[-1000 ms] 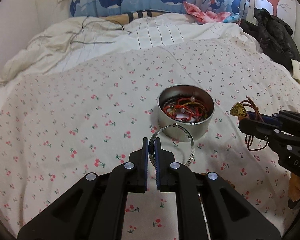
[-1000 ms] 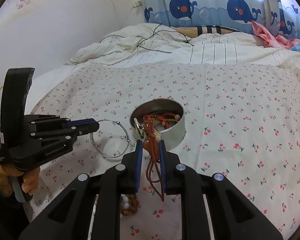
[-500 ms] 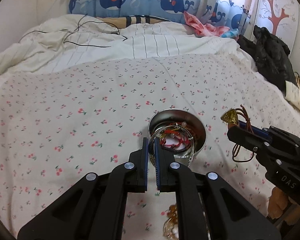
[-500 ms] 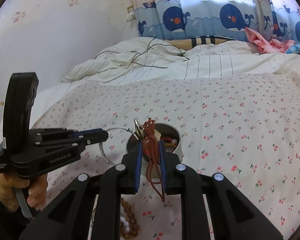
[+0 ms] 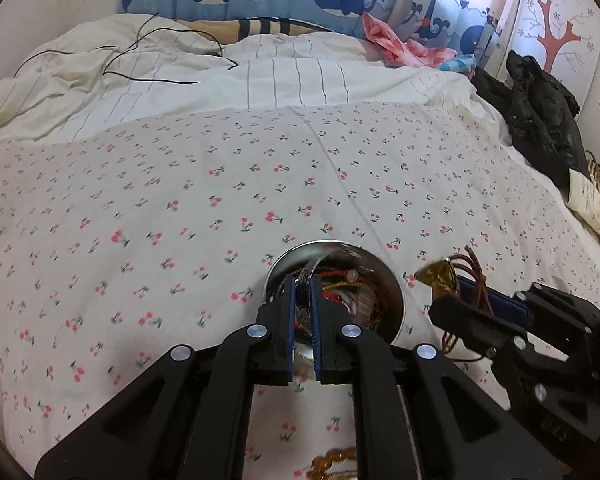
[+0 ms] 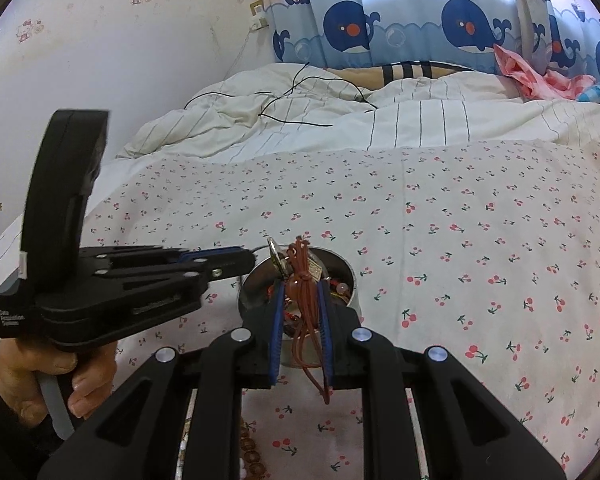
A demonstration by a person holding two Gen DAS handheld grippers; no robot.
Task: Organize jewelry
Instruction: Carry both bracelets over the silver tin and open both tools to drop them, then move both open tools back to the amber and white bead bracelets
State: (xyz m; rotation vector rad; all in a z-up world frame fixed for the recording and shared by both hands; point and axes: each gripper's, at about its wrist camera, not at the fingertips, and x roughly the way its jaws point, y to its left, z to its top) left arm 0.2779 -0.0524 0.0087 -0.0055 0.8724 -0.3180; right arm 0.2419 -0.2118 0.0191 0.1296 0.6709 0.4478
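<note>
Shiny metal tin (image 5: 392, 280) on matt cotton-looking cherry-print sheet (image 5: 180, 200).

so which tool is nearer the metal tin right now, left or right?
Left. The left tool has its tips over the metal tin's open mouth, gripping a blurred silver bangle. The right tool hangs near the rim, holding a brown cord pendant.

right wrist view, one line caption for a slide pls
Right gripper clamps a brown cord pendant over the jewelry tin; left gripper reaches its rim.
</note>
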